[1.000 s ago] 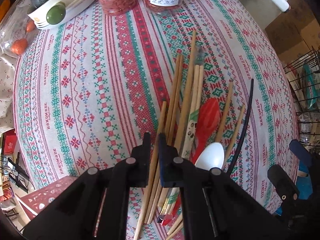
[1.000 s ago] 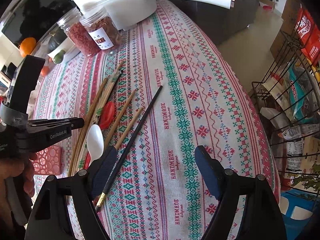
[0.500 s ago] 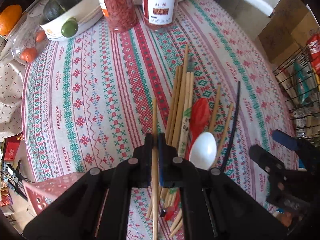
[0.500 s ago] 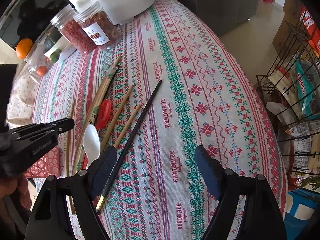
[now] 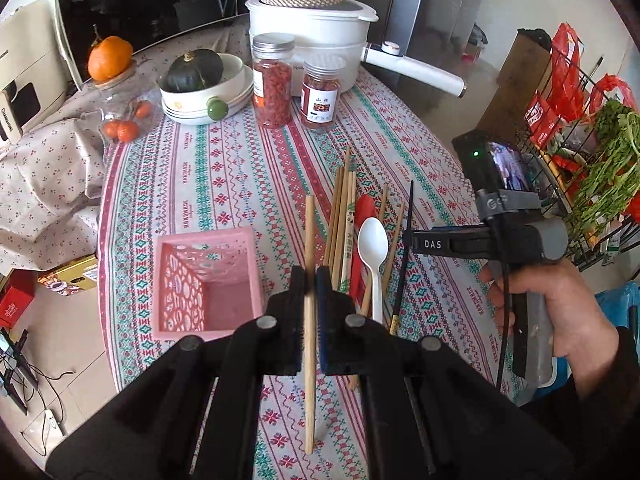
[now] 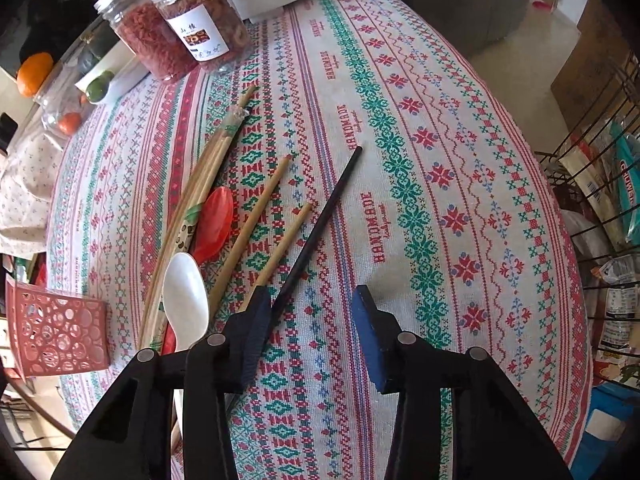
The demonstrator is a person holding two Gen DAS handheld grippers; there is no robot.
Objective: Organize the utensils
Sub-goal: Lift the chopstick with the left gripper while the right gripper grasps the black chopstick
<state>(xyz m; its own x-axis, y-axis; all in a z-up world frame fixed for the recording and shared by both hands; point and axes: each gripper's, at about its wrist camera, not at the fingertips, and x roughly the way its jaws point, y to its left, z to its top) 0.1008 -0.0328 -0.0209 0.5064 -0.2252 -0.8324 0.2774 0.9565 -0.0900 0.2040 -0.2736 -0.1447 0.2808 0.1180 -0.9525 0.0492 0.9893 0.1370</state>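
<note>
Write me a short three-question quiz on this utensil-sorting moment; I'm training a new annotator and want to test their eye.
1. True or false: the left tongs are shut on a wooden chopstick.
2. Which spoon lies nearer the black chopstick? A) the white spoon B) the red spoon
3. Fill in: the pink basket on the tablecloth is ____ of utensils.

Key: 1 true; 2 A; 3 empty.
</note>
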